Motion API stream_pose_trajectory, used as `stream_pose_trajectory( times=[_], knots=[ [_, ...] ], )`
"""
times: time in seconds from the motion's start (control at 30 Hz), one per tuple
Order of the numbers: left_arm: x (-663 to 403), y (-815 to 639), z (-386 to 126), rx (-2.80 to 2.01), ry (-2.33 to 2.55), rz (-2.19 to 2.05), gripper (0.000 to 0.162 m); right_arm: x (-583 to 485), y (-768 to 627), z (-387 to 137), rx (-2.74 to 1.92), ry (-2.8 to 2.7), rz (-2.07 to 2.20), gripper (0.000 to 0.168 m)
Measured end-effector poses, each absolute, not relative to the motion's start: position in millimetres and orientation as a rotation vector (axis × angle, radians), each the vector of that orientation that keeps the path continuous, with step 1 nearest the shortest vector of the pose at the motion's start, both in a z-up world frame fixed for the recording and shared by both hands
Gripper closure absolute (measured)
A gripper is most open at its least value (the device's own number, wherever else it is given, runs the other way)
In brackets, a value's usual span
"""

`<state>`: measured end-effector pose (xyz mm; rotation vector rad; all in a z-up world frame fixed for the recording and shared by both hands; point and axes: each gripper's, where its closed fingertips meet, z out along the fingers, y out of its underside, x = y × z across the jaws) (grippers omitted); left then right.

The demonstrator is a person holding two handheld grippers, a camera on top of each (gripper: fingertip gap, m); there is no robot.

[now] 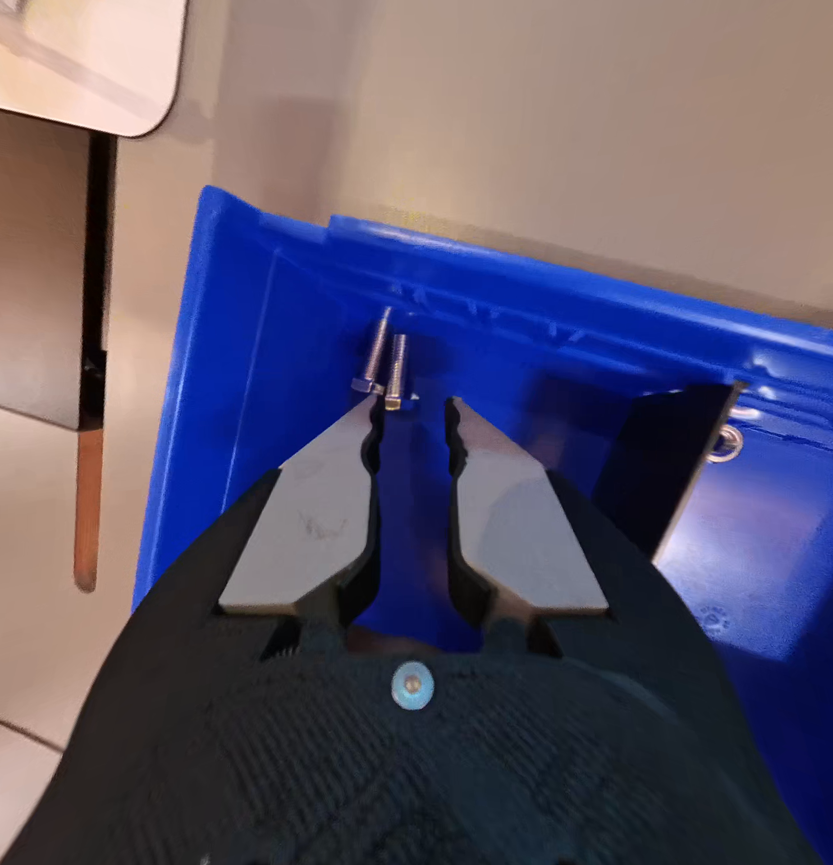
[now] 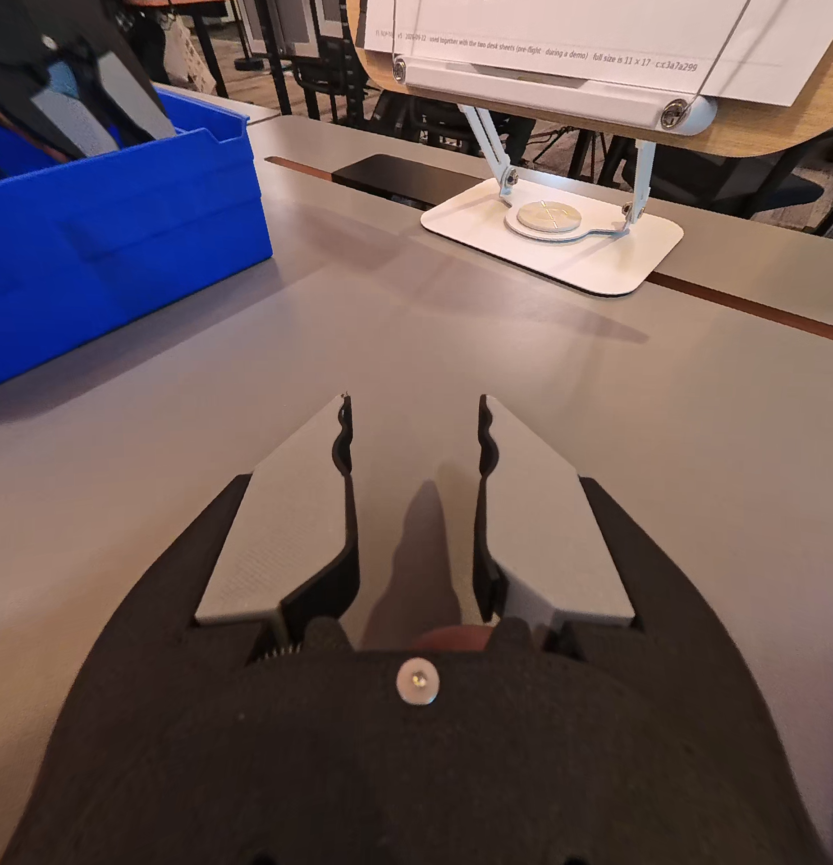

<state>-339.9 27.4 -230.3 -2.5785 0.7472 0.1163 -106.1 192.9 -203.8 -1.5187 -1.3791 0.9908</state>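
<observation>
In the left wrist view my left gripper (image 1: 412,402) is open and reaches down into a blue plastic bin (image 1: 236,374). Two silver hex-head bolts (image 1: 396,370) lie side by side on the bin floor just beyond its left fingertip, near the back wall. A black divider (image 1: 677,463) splits the bin; metal washers (image 1: 728,442) show behind it. In the right wrist view my right gripper (image 2: 414,402) is open and empty above the grey table (image 2: 639,421). The blue bin (image 2: 124,252) stands to its left, with the left gripper (image 2: 96,117) dipped inside.
A white tilting stand (image 2: 555,234) with a wooden board and a paper sheet stands at the table's back right. A black strip (image 2: 405,178) lies along the table's seam. Chairs and desk legs show behind. The stand's base (image 1: 82,65) shows at the upper left of the left wrist view. Spacing between my two grippers at the tips: around 30 cm. To reach the stand's base (image 1: 82,65) in a straight line is about 25 cm for my left fingers, about 35 cm for my right. Look for it in the right wrist view (image 2: 463,209) too.
</observation>
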Motion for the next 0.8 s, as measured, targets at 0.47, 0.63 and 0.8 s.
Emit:
stream_pose_trajectory(
  times=[0.47,0.63,0.8],
  knots=[
    [-345,41,-263,-2.689,0.634,0.018,0.153,-105,189,-202,-1.516,-1.385,1.040,0.122],
    [-355,24,-257,-2.758,0.640,0.174,0.154,-104,188,-201,-1.516,-1.377,1.058,0.124],
    [-359,2,-192,-2.719,0.478,0.257,0.154,-103,188,-200,-1.514,-1.376,1.059,0.125]
  ],
)
